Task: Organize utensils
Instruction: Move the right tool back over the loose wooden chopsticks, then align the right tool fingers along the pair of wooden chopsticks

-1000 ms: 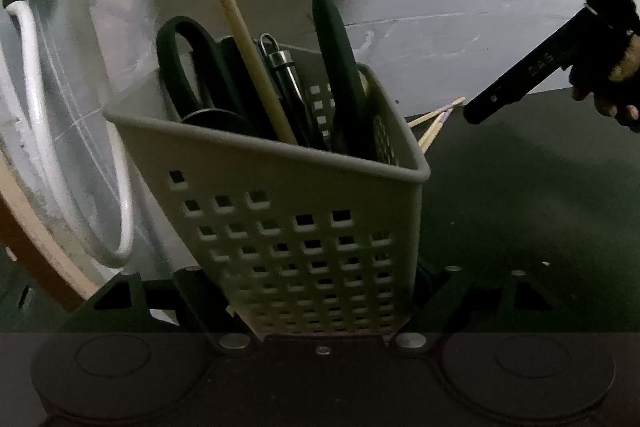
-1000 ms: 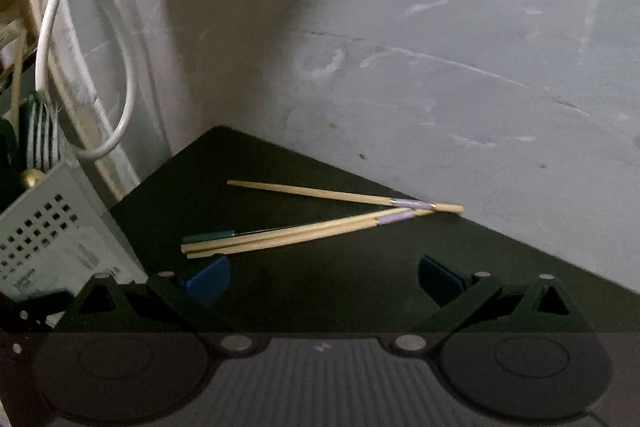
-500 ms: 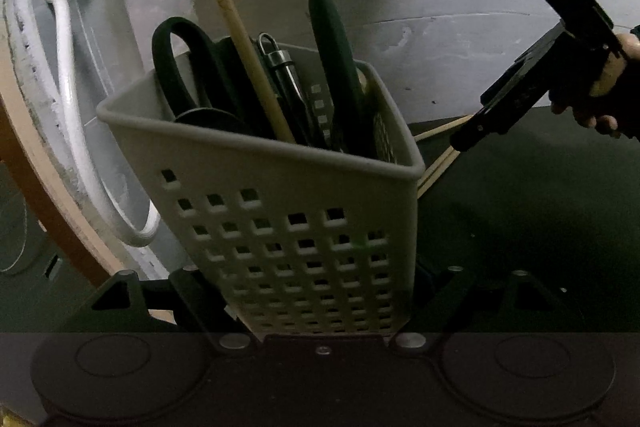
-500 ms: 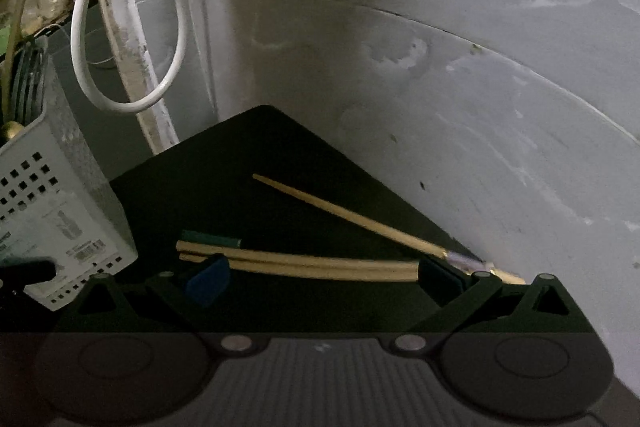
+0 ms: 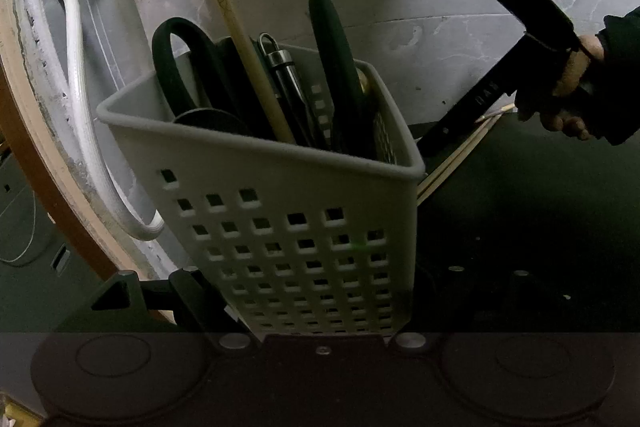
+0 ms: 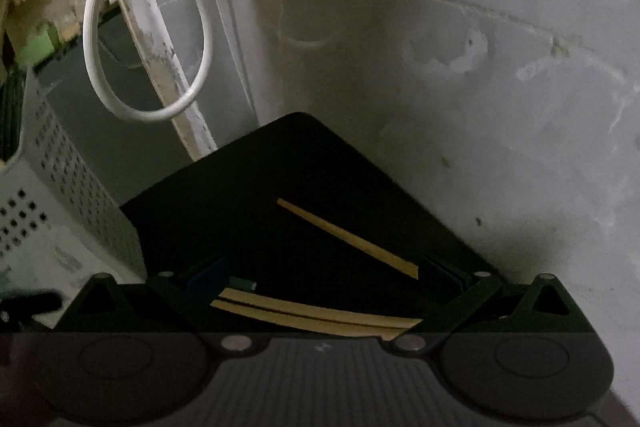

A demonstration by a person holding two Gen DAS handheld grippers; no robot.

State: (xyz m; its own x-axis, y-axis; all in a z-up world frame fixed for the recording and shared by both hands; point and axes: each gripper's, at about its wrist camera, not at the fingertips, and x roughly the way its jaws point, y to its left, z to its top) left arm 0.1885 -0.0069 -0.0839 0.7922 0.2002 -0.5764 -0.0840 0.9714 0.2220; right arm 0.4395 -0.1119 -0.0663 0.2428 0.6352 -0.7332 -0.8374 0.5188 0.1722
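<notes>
Left wrist view: the left tongs (image 5: 320, 307) hold the pale perforated basket (image 5: 292, 227) at its lower wall, fingers pressed to both sides; their jaws have just been opening a little, with the basket between them and the grip not lost. The basket stands tilted and carries black-handled scissors (image 5: 180, 71), a wooden stick (image 5: 244, 59), a metal tool with a loop end (image 5: 280, 63) and a dark green handle (image 5: 332, 55). Since a second ago the view has swung, so the white hose (image 5: 84, 115) at the left shows more of its curve. The right tongs (image 5: 460, 123), held in a person's hand (image 5: 572, 95), have come down from the upper right edge to just beside the basket's right corner, over the chopsticks (image 5: 452, 163) on the dark desk (image 5: 540, 227).

Right wrist view (somewhat blurred): the right tongs (image 6: 320, 275) stand wide, nothing gripped. The chopsticks (image 6: 316, 315), which lay well ahead earlier, are now close: two lie side by side between the fingers, and a third (image 6: 352, 239) runs slanting toward the right finger. The basket (image 6: 60, 187) sits at the left edge.
</notes>
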